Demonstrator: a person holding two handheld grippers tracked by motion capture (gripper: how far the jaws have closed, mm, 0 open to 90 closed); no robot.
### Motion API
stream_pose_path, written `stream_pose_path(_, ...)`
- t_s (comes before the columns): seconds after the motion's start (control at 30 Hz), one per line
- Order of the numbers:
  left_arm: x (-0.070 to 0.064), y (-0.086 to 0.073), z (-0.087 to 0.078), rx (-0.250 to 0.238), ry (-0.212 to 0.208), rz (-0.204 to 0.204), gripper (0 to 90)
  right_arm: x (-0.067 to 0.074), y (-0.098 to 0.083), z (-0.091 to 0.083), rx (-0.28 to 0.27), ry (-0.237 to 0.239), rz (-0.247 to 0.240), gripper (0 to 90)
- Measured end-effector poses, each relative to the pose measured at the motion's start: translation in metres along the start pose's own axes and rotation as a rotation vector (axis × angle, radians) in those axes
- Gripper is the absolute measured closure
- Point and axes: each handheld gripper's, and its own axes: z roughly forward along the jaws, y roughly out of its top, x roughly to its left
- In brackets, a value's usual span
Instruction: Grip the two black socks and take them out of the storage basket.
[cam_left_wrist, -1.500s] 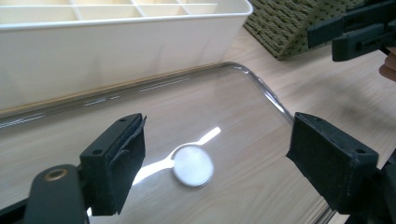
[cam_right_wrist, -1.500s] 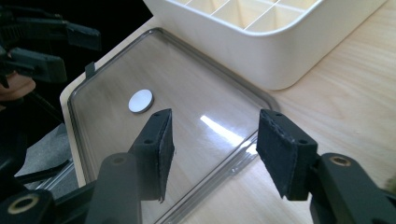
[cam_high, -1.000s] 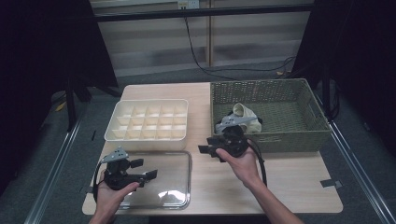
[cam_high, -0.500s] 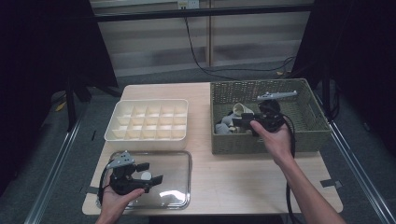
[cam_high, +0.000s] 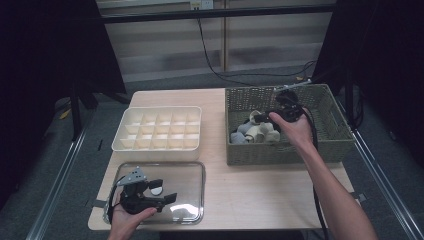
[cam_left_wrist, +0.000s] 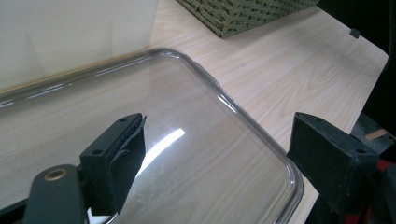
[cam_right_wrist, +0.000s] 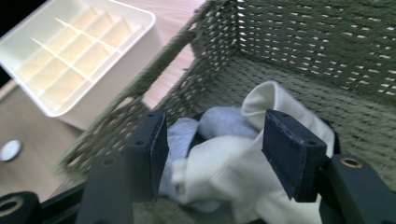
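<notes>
The right gripper (cam_high: 270, 119) hangs inside the olive-green woven basket (cam_high: 330, 145) at the table's right, its black jaws apart above a heap of rolled cream and pale grey socks (cam_right_wrist: 243, 154); the jaws have just been opening wider, and nothing is pressed between the pads, though a cream sock sits in the gap below them. The likeliest slip, as I judge it, is that the jaws close on a fold of two tangled pairs at once, because the socks lie knotted over one another, so that a second one drags out and drops on the light wooden table (cam_high: 250, 195). A shallow pinch on a loose cuff could also let the sock unroll and fall short of the cream plastic divided organiser box (cam_high: 195, 145), which stands empty to the basket's left. The left gripper (cam_high: 165, 192) rests over the clear plastic lid (cam_high: 192, 172) near the front edge, jaws spread and holding nothing. Count: one basket, one organiser with twenty compartments, one lid, two grippers; the socks overlap too much to count, perhaps five or six.
</notes>
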Motion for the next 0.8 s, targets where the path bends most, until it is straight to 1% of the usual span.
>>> stream_pose_path(0.03, 0.0, 0.0, 0.0, 0.003, -0.001, 0.006, 18.5, -0.001, 0.004, 0.004, 0.014, -0.001, -0.002, 39.3)
stream_pose_path(0.1, 0.001, 0.0, 0.001, -0.002, -0.006, 0.016, 18.2, -0.004, 0.008, 0.012, 0.018, -0.005, 0.006, 38.8)
stream_pose_path(0.13, 0.001, -0.001, 0.002, -0.003, -0.006, 0.017, 18.1, -0.007, 0.01, 0.017, 0.034, -0.013, 0.011, 38.1)
stream_pose_path(0.2, 0.002, -0.001, 0.002, 0.0, -0.008, 0.022, 18.1, -0.011, 0.011, 0.028, 0.069, -0.045, 0.008, 35.7)
stream_pose_path(0.27, 0.003, -0.002, 0.001, 0.0, -0.01, 0.021, 17.9, -0.016, 0.012, 0.038, 0.088, -0.054, 0.014, 34.8)
stream_pose_path(0.33, 0.004, -0.002, 0.001, -0.002, -0.013, 0.017, 17.8, -0.018, 0.015, 0.045, 0.113, -0.075, 0.009, 32.5)
stream_pose_path(0.37, 0.004, -0.002, 0.001, -0.003, -0.012, 0.013, 17.8, -0.019, 0.016, 0.048, 0.114, -0.071, 0.017, 32.2)
stream_pose_path(0.47, 0.005, -0.003, 0.001, 0.003, -0.009, 0.012, 17.8, -0.023, 0.017, 0.058, 0.143, -0.069, 0.023, 32.7)
stream_pose_path(0.53, 0.005, -0.003, 0.001, 0.004, -0.009, 0.014, 17.8, -0.026, 0.016, 0.066, 0.161, -0.056, 0.026, 33.9)
stream_pose_path(0.6, 0.006, -0.003, 0.002, 0.005, -0.012, 0.009, 17.8, -0.027, 0.014, 0.073, 0.179, -0.031, 0.021, 36.4)
stream_pose_path(0.7, 0.007, -0.004, 0.003, 0.008, -0.011, 0.004, 17.8, -0.028, 0.014, 0.082, 0.221, -0.021, 0.021, 38.8)
stream_pose_path(0.73, 0.007, -0.003, 0.003, 0.007, -0.011, 0.005, 17.8, -0.03, 0.015, 0.085, 0.238, -0.016, 0.013, 38.8)
stream_pose_path(0.8, 0.006, -0.003, 0.003, 0.003, -0.011, 0.004, 17.8, -0.03, 0.014, 0.09, 0.26, -0.005, 0.027, 39.1)
